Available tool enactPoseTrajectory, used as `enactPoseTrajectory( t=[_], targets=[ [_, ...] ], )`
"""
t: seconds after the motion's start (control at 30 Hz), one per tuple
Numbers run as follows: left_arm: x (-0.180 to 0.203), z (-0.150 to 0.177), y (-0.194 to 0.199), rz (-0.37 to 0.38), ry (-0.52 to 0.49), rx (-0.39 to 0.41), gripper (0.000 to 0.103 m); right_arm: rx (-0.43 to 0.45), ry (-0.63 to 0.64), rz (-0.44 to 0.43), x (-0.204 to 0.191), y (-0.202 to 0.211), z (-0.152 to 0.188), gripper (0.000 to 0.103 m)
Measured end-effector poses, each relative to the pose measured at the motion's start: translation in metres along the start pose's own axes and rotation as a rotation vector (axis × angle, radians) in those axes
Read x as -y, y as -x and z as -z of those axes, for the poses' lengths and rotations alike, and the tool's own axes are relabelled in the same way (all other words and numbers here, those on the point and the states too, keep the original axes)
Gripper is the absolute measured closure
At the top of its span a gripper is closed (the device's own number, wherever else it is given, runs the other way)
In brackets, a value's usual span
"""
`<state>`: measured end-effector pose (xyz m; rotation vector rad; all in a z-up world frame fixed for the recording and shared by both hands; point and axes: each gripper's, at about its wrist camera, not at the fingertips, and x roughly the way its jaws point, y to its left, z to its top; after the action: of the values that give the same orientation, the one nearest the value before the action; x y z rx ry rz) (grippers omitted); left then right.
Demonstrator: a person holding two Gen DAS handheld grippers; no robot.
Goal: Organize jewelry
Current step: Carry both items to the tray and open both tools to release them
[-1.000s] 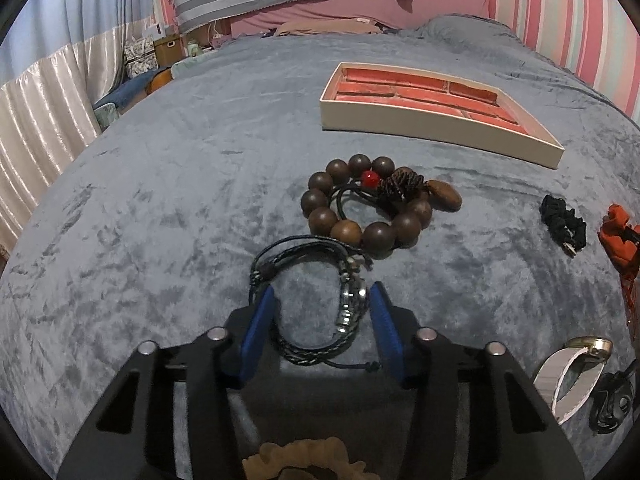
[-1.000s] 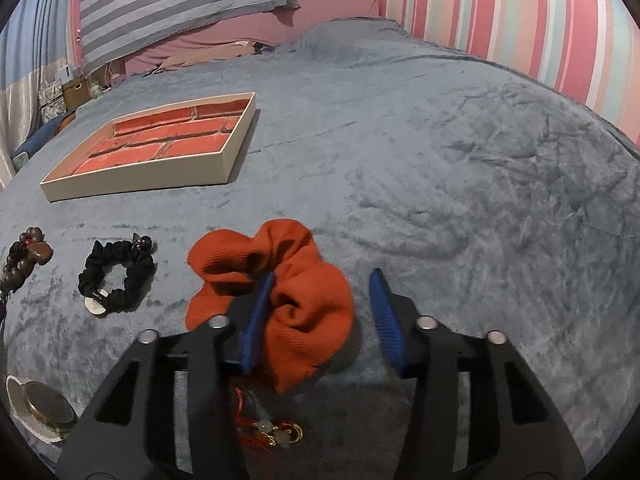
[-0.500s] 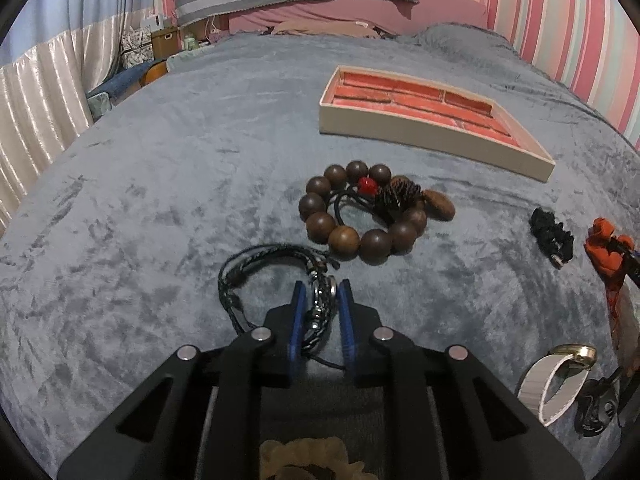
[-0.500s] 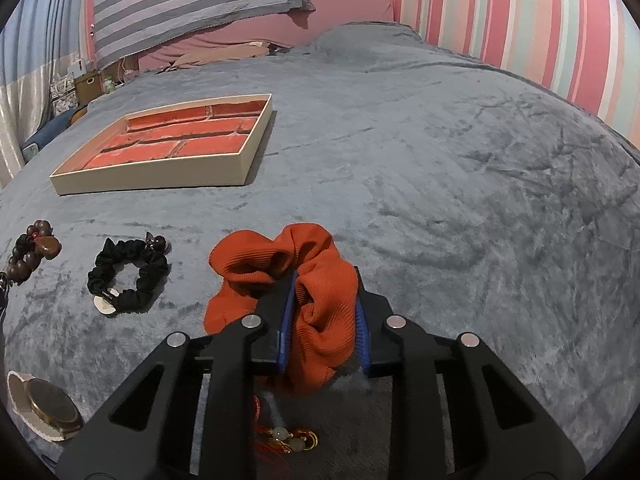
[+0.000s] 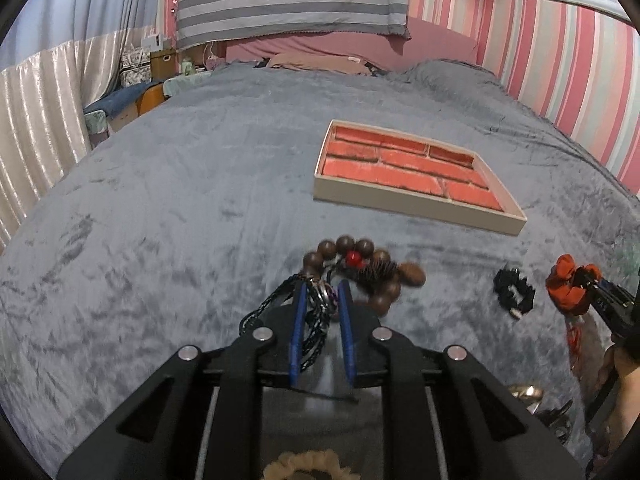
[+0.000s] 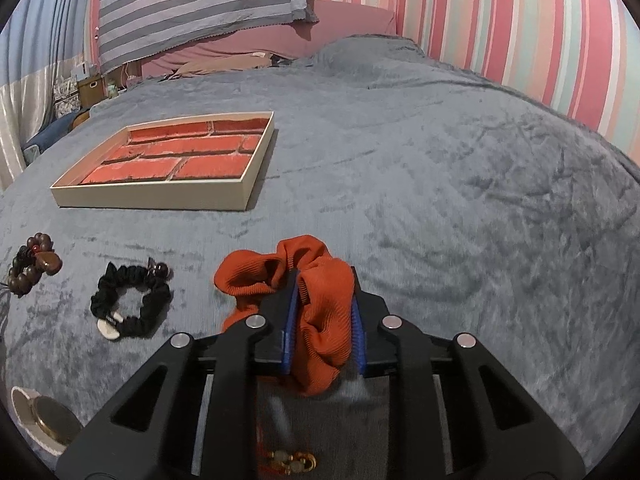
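We are pinching a black braided bracelet [image 5: 308, 320] between the blue pads of the left gripper [image 5: 322, 292], whose jaws have just been closing on it, its loops dangling beneath the fingertips. The right gripper [image 6: 323, 280], jaws also just closing, is clamping an orange scrunchie [image 6: 316, 304] bunched between its fingers. Just beyond the left fingertips the wooden bead bracelet [image 5: 360, 272] is lying on the grey bedspread [image 5: 160, 200]; well ahead of both, the brick-patterned tray [image 5: 400, 200] is waiting. We judge that lifting slowly, keeping both grips firm and the dangling cord clear of the beads, is serving us best before carrying toward a tray compartment.
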<state>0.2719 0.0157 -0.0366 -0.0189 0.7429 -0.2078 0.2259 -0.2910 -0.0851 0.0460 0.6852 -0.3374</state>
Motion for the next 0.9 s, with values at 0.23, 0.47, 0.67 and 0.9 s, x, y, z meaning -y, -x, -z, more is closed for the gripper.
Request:
enactPoseTrajectory(
  t=[0.23, 0.47, 0.67, 0.9],
  targets=[
    [0.001, -0.029, -0.011, 0.021, -0.003, 0.003, 0.087, 0.047, -0.008, -0.006, -0.002, 0.004, -0.028, 0.082],
    [0.024, -0.075, -0.024, 0.033, -0.056, 0.051, 0.087, 0.098, 0.01, -0.02, -0.021, 0.001, -0.072, 0.082],
    [0.041, -0.131, -0.06, 0.066, -0.059, 0.06, 0.087, 0.101, 0.006, -0.039, -0.045, -0.027, -0.116, 0.082],
    [0.079, -0.187, -0.137, 0.04, -0.127, 0.018, 0.087, 0.066, 0.009, -0.058, -0.083, -0.088, -0.161, 0.082]
  ],
)
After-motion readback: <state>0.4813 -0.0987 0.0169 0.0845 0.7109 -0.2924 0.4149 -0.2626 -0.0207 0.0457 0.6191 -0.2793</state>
